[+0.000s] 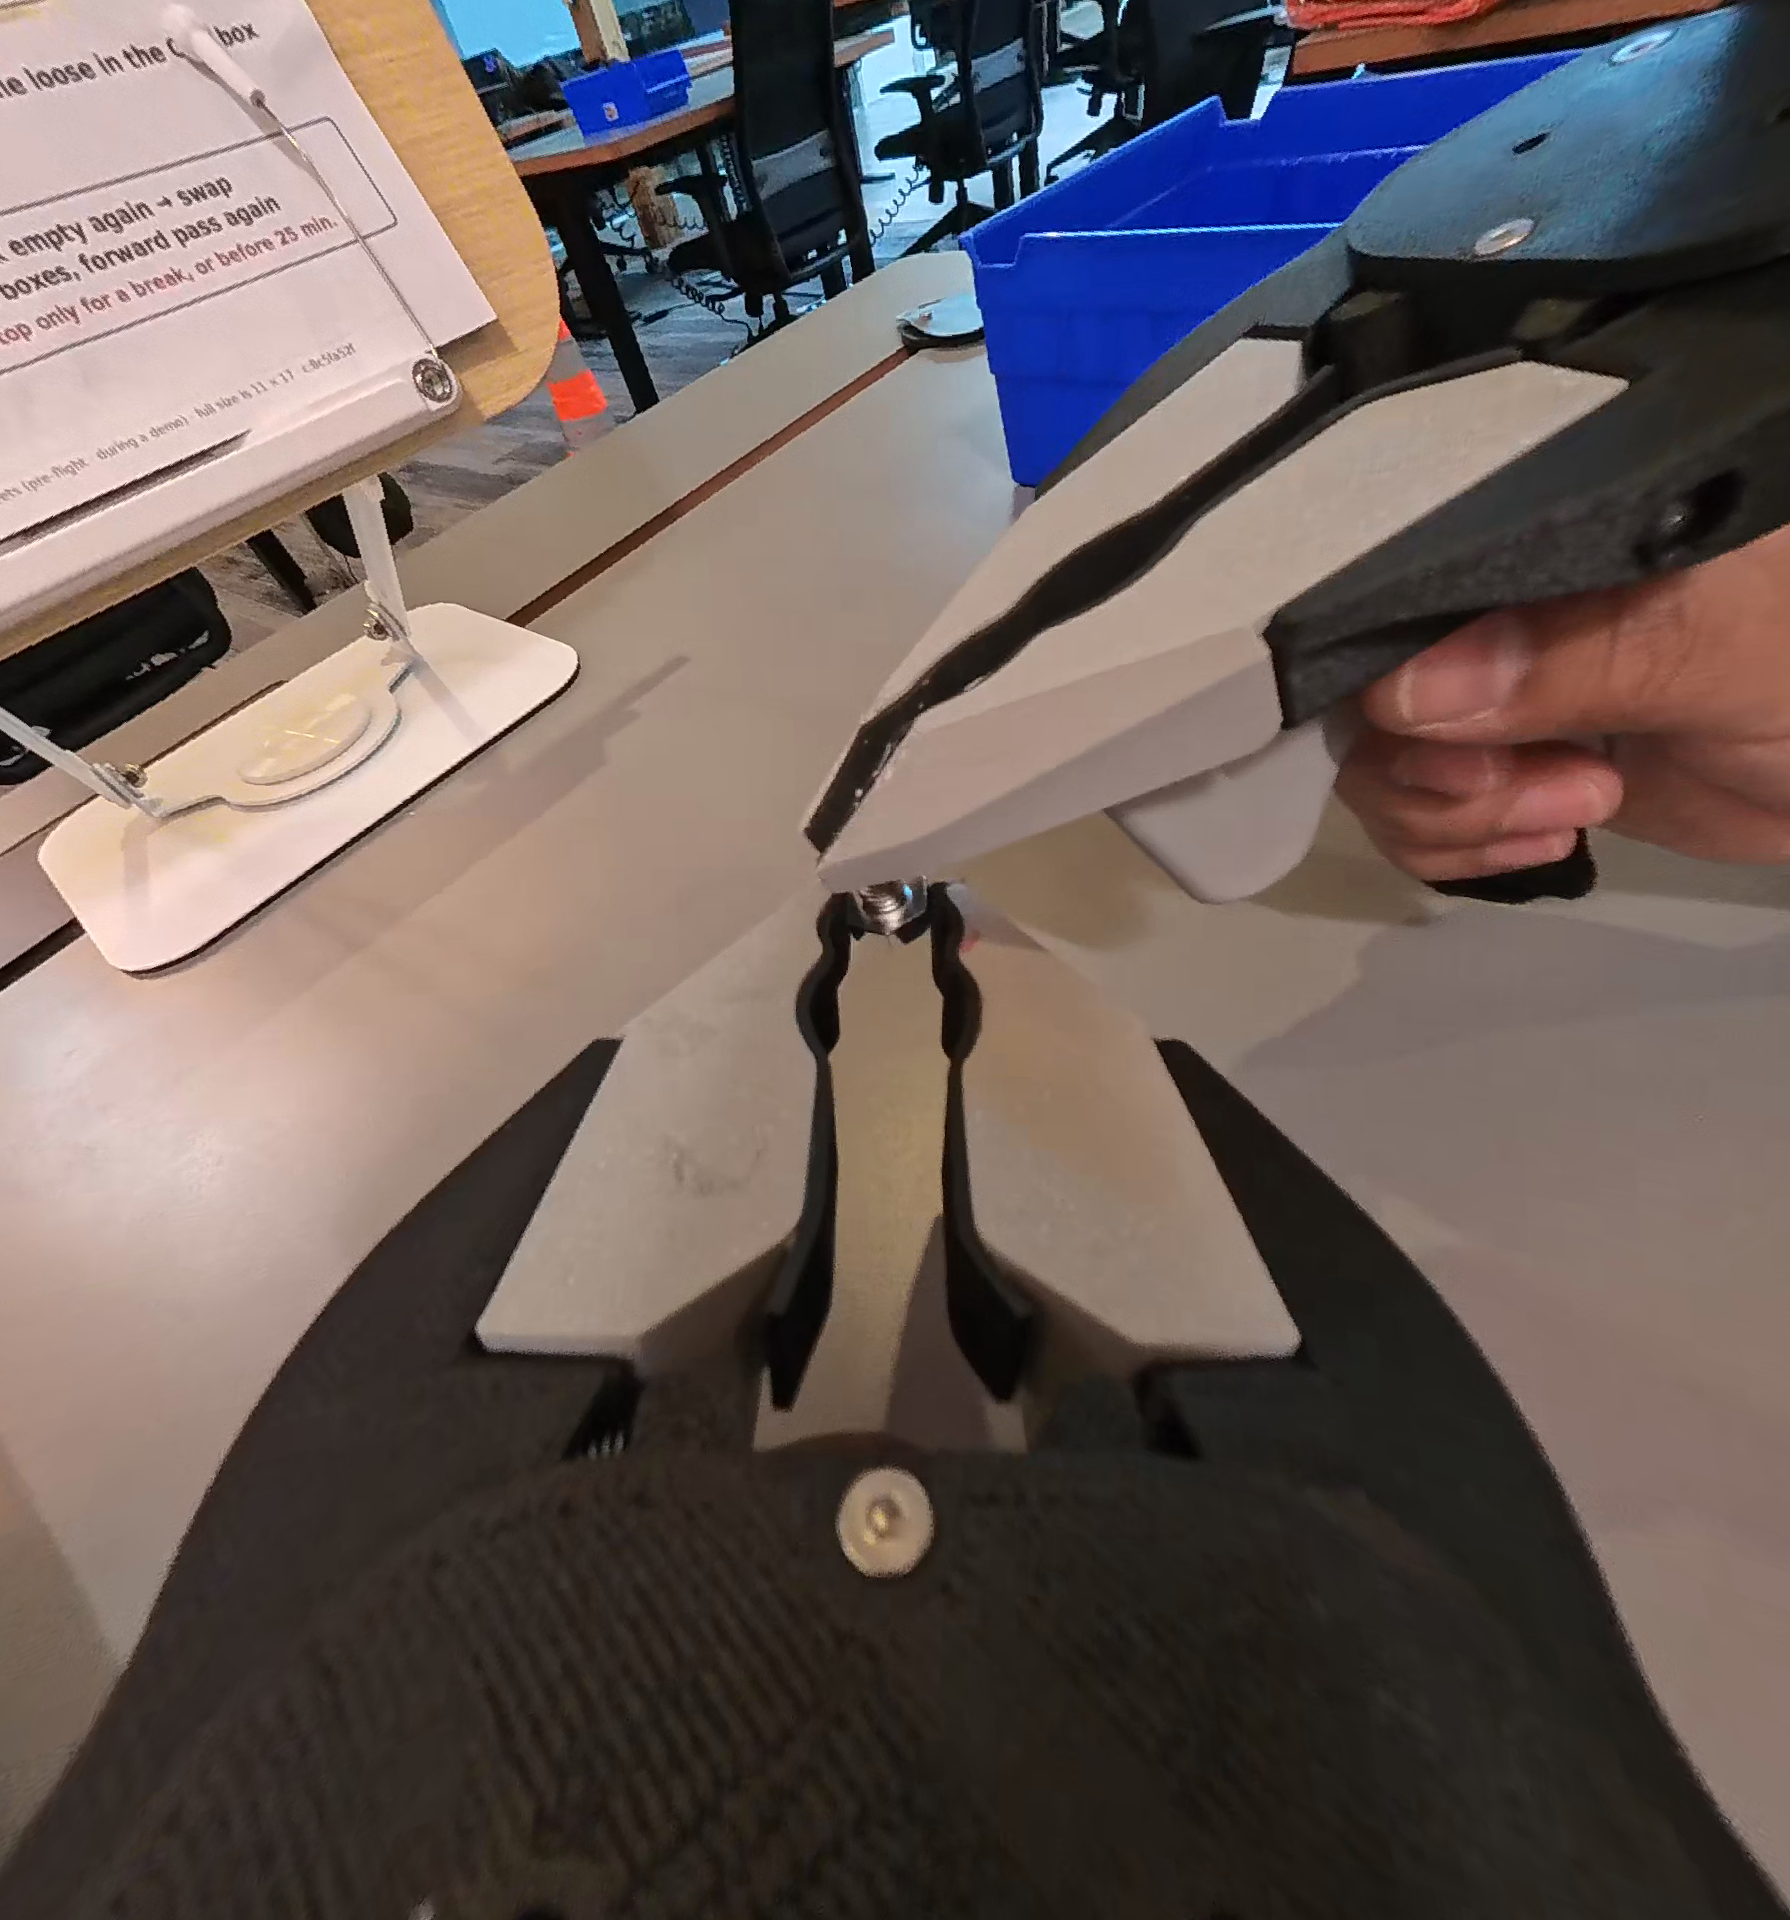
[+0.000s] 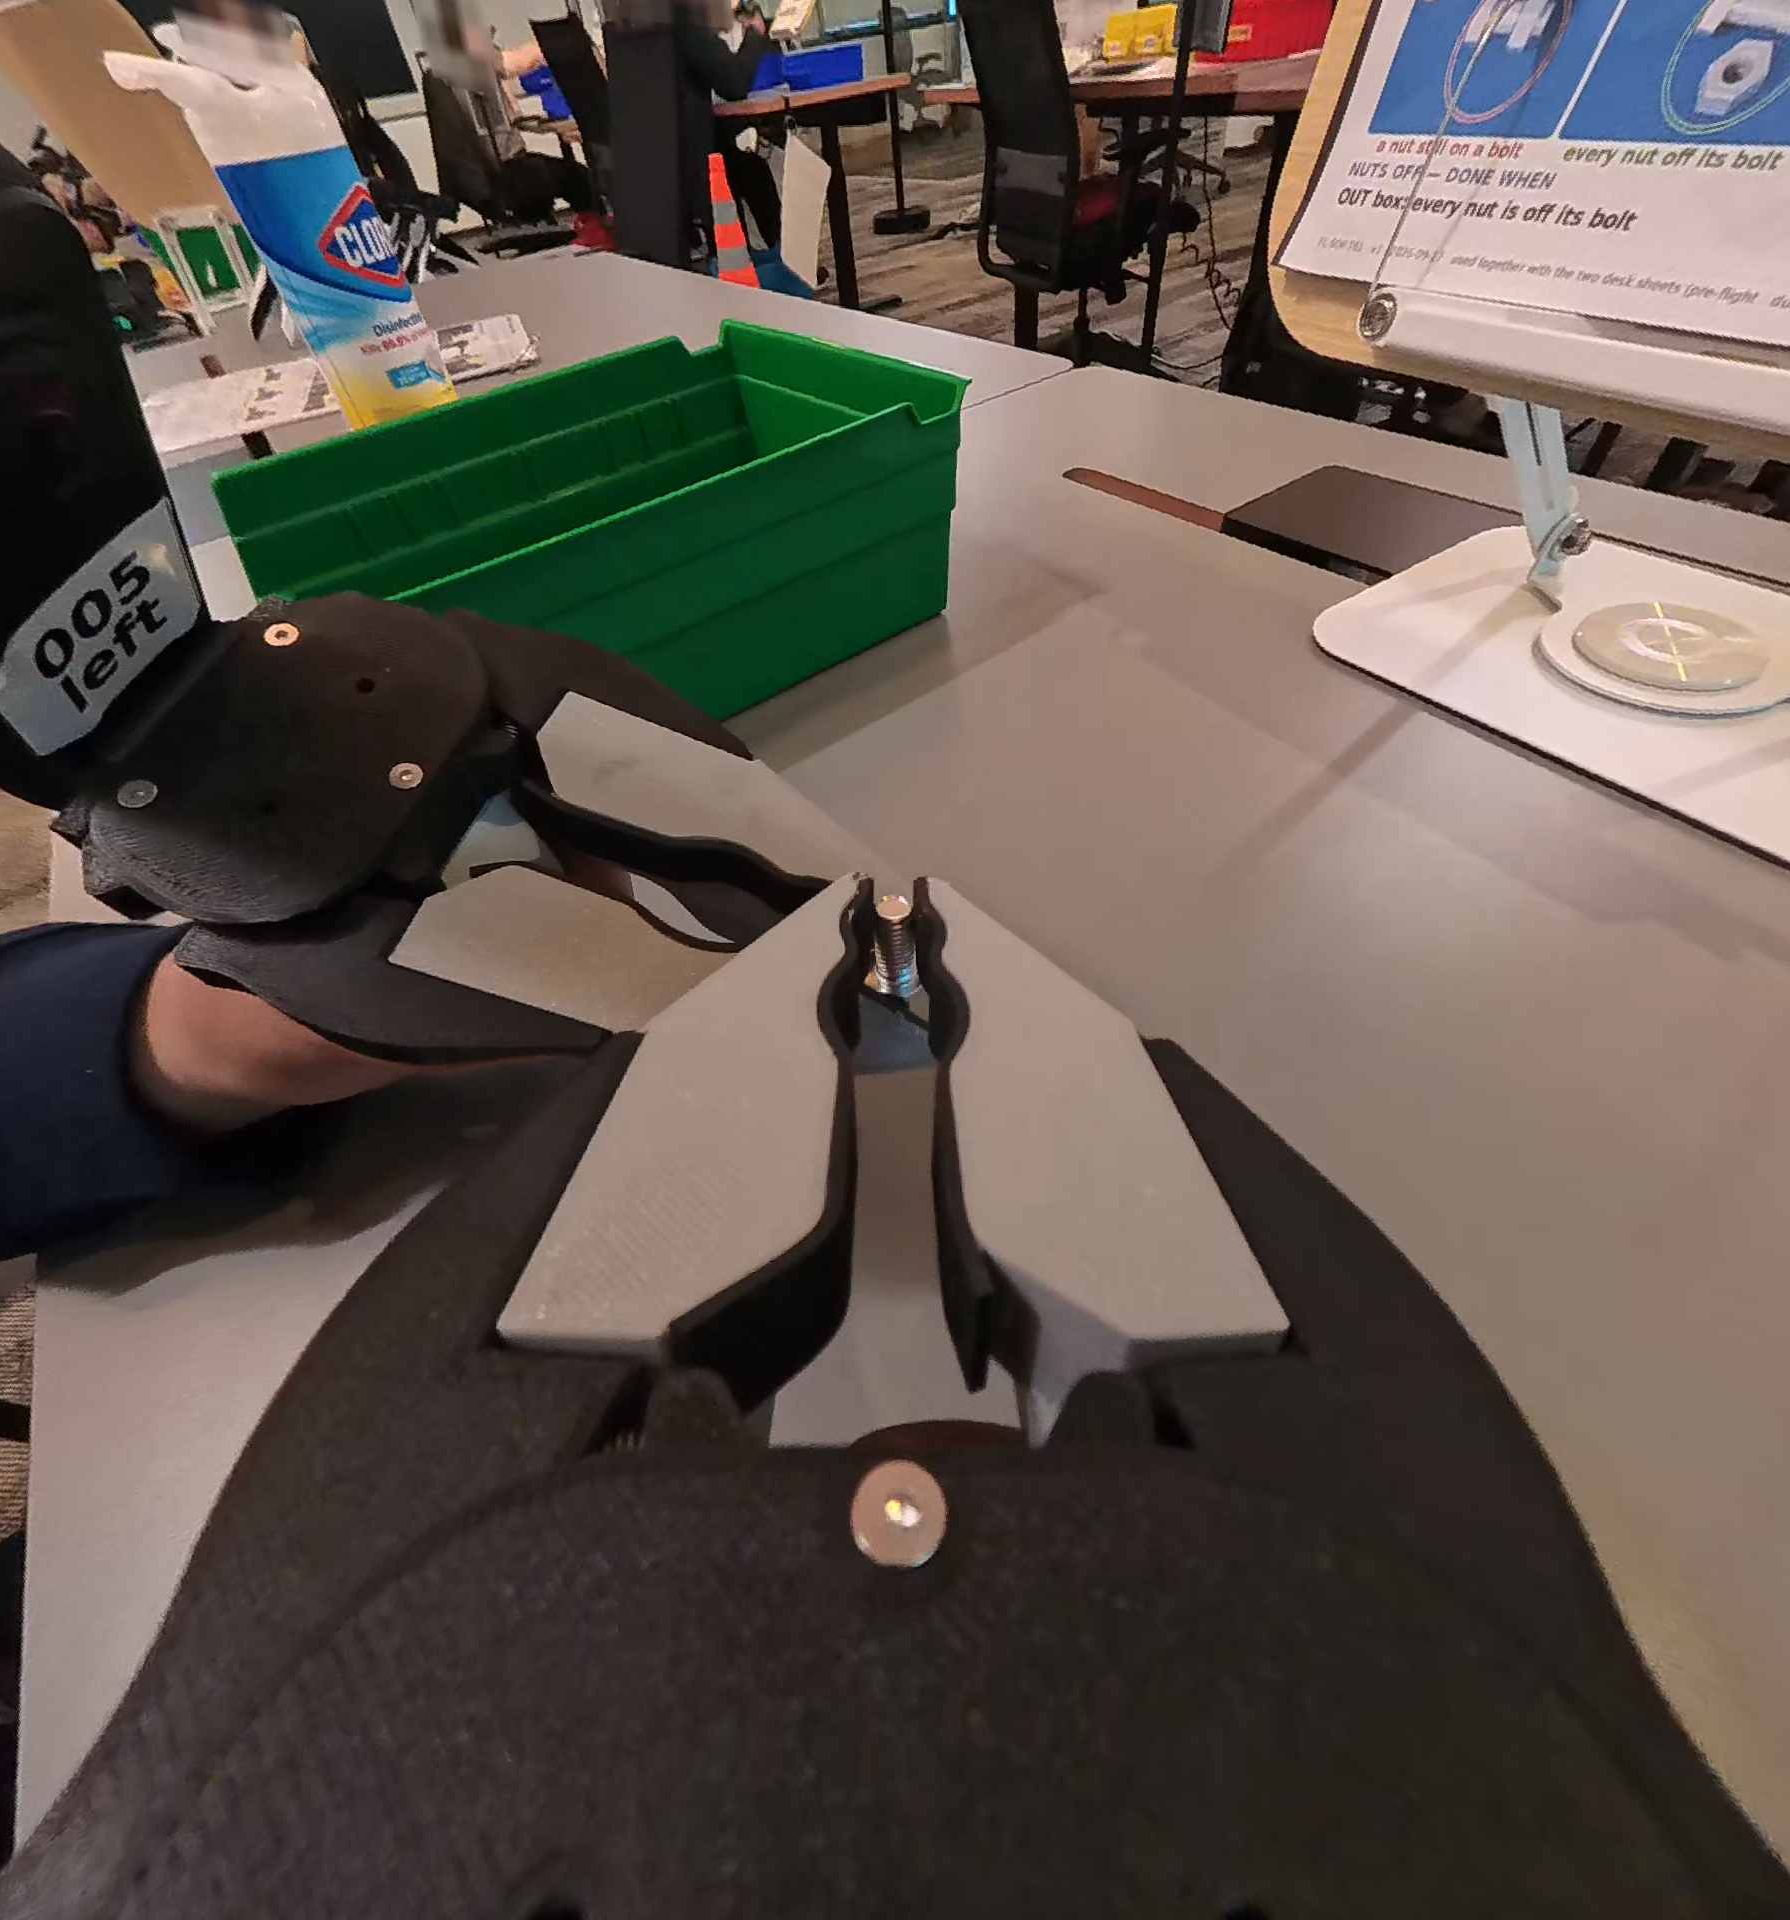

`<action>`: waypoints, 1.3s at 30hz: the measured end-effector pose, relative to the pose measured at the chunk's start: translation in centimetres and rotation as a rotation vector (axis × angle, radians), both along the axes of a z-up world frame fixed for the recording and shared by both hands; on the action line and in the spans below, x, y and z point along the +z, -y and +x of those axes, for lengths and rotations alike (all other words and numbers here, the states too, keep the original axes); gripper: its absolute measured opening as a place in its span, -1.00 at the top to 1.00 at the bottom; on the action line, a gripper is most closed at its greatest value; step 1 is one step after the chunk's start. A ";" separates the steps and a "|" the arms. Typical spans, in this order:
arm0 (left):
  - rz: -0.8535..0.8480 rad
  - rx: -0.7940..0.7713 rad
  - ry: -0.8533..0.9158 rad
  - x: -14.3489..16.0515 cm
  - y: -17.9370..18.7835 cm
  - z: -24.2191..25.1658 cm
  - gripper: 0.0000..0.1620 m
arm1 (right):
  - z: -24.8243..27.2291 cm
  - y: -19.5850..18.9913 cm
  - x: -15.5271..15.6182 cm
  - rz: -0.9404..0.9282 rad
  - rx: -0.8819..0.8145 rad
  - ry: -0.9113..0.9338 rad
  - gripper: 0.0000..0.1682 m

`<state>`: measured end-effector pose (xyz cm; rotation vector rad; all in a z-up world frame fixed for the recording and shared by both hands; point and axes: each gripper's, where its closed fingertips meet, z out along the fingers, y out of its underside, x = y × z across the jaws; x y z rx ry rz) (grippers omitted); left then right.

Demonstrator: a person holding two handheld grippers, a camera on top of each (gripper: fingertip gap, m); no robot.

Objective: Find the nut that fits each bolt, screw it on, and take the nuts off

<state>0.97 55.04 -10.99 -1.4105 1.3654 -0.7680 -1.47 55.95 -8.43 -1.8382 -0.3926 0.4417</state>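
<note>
In the left wrist view my left gripper (image 1: 891,920) is shut on a small silver nut (image 1: 891,907) at its fingertips, held above the grey table (image 1: 247,1143). My right gripper (image 1: 841,854) comes in from the upper right, shut, with its tip right on top of the nut. In the right wrist view my right gripper (image 2: 891,920) is shut on a silver threaded bolt (image 2: 891,940), whose shaft shows between the black pads. My left gripper (image 2: 787,883) reaches in from the left, with its tips under the right fingertips. The joint between nut and bolt is mostly hidden.
A blue bin (image 1: 1130,312) stands at the back right of the left wrist view. A green bin (image 2: 610,520) stands behind the left gripper. A white document stand (image 1: 309,748) (image 2: 1597,665) sits at the table's far side. A wipes canister (image 2: 330,239) is beyond the green bin. Only a small space, under 4 cm, lies between the two pairs of fingers.
</note>
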 end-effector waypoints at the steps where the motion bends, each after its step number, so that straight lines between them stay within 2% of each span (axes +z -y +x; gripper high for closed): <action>1: -0.006 -0.002 0.001 0.0 0.0 0.0 0.85 | 0.0 0.0 0.0 0.001 0.001 -0.002 0.95; 8: -0.079 -0.032 0.007 -0.1 0.3 -0.1 0.85 | 0.0 0.0 -0.1 -0.005 0.006 -0.004 0.95; 18: -0.079 -0.056 0.004 -0.1 0.5 -0.2 0.85 | 0.1 0.1 0.0 -0.009 0.016 -0.019 0.92; 23: -0.092 -0.096 0.007 -0.2 -0.1 -0.8 0.85 | 2.3 0.2 1.0 0.021 -0.018 -0.028 0.89; 27: -0.216 -0.190 -0.001 -1.1 0.3 -1.3 0.85 | 3.0 1.3 -1.3 -0.096 0.106 0.031 0.86; 35: -0.194 -0.193 0.003 -1.3 -1.0 -2.0 0.85 | 4.2 3.2 -6.9 -0.216 0.219 0.279 0.80; 39: -0.227 -0.203 0.030 -1.0 -1.1 -2.0 0.85 | 3.2 3.1 -7.9 -0.197 0.255 0.356 0.77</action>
